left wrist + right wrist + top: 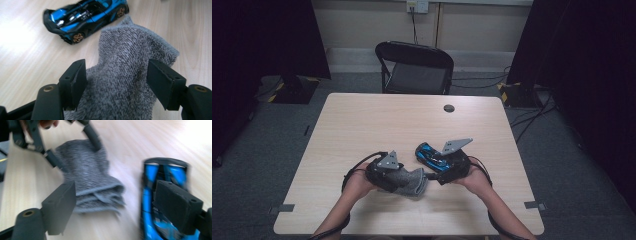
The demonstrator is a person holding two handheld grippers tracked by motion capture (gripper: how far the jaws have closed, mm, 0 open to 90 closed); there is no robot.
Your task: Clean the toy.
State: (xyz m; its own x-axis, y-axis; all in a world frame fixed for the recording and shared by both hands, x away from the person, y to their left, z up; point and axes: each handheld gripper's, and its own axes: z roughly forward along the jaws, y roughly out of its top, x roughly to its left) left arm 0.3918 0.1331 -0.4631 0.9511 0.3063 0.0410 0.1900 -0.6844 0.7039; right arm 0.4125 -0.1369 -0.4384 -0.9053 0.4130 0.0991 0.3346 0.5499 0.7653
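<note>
On the table (362, 125), left gripper (117, 82) fingers open around grey sock (130, 75), right gripper (125, 207) fingers open beside blue toy car (85, 17), no legible writing.

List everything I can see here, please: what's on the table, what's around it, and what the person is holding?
toy car: one, blue and black, on the table near the right gripper
cloth: one, grey, folded, on the table between the left gripper's open jaws
table: one, light wood, centre of the room
cable hole cap: one, dark, far right part of the tabletop
chair: one, black, behind the table
wall socket: one, pale, on the back wall
left gripper: one, black, jaws open around the cloth
right gripper: one, black, jaws open, beside the car
forearms: two, entering from the bottom edge
</note>
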